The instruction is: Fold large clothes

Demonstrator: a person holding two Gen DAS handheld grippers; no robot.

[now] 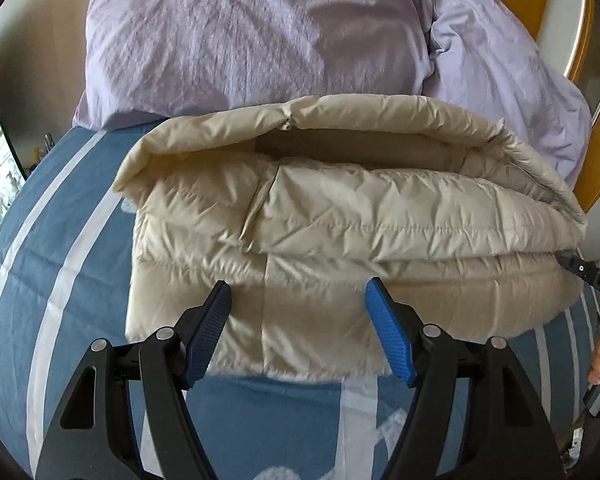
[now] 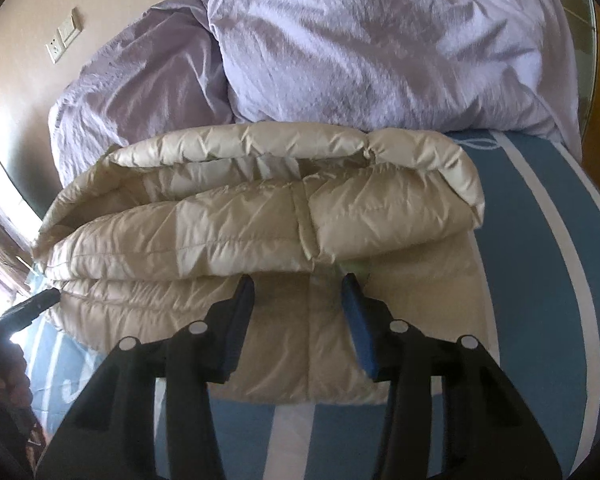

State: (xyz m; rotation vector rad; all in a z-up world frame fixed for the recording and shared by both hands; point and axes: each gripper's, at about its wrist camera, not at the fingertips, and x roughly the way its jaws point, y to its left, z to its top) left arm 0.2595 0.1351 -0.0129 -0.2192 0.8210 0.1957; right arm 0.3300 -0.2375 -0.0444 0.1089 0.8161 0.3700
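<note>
Both the left hand-held gripper (image 1: 298, 300) and right hand-held gripper (image 2: 298, 292) hover spread apart, empty; pinch the puffy jacket's (image 1: 340, 208) near hem evenly (it slips) before folding.

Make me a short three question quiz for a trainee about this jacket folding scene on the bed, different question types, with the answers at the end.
1. True or false: the left tongs are clamped shut on the beige puffer jacket.
2. Multiple choice: what lies just beyond the jacket? A) a wooden chair B) lilac pillows C) a laundry basket
3. Fill in: the jacket rests on a blue bedsheet with ____ stripes.

Key
1. False: both the left and the right tongs stand open over the near edge of the jacket.
2. B
3. white
</note>
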